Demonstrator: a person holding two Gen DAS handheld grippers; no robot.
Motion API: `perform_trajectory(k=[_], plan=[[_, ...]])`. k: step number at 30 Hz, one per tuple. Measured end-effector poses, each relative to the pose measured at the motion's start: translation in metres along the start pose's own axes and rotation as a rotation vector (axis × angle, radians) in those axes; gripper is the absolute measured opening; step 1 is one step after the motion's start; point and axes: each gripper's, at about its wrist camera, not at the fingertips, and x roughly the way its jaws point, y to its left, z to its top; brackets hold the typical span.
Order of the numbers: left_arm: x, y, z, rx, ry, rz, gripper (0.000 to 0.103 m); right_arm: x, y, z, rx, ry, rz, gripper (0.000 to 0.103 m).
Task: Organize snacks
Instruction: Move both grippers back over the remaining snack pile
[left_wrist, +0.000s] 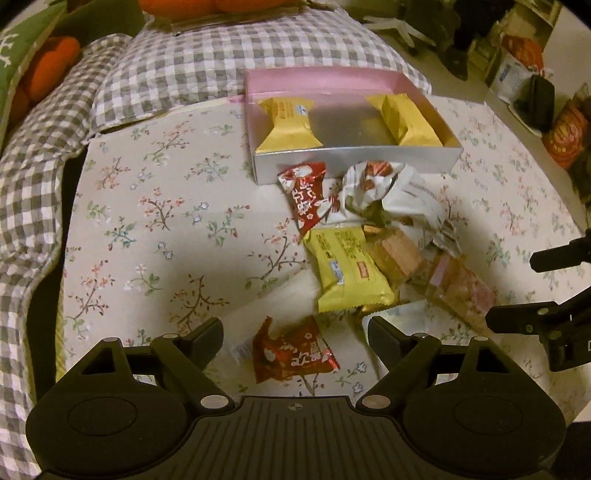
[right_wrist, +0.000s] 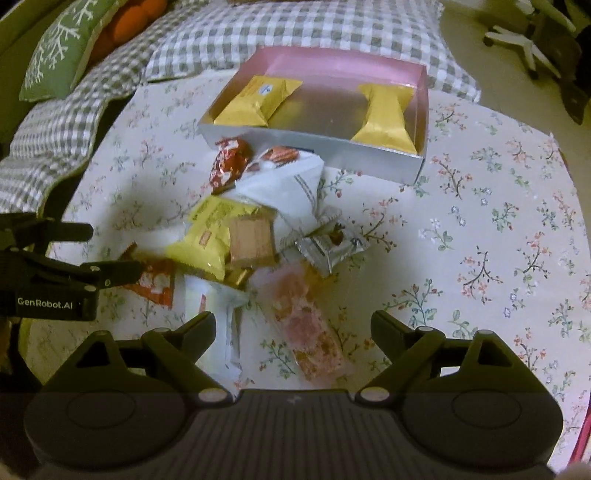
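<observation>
A silver box with a pink inner wall (left_wrist: 354, 162) (right_wrist: 332, 147) stands at the far side of the floral cloth, holding two gold packets (left_wrist: 288, 125) (right_wrist: 384, 118). In front of it is a pile of snacks: a red packet (left_wrist: 306, 195), a crumpled white packet (left_wrist: 388, 192) (right_wrist: 288, 188), a yellow packet (left_wrist: 347, 273) (right_wrist: 210, 236) and a wafer (right_wrist: 251, 240). My left gripper (left_wrist: 295, 332) (right_wrist: 103, 249) is open above a single red packet (left_wrist: 291, 350). My right gripper (right_wrist: 295, 321) (left_wrist: 524, 288) is open over a pink packet (right_wrist: 314, 336), with a white packet (right_wrist: 218, 325) by its left finger.
A grey-and-white checked cushion (left_wrist: 184, 62) (right_wrist: 295, 29) borders the cloth at the back and left. A green pillow (right_wrist: 62, 51) and something orange (left_wrist: 48, 66) lie beyond it. Bags (left_wrist: 565, 133) stand on the floor at the right, past the table edge.
</observation>
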Motion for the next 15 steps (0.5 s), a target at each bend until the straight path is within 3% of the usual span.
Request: perform_trajectory(k=[15], plan=[[0.0043, -0.0065, -0.0018, 0.072, 0.000, 0.014, 0.087, 0.0080, -0.0036, -0.0004, -0.006, -0.001, -0.037, 0.086]])
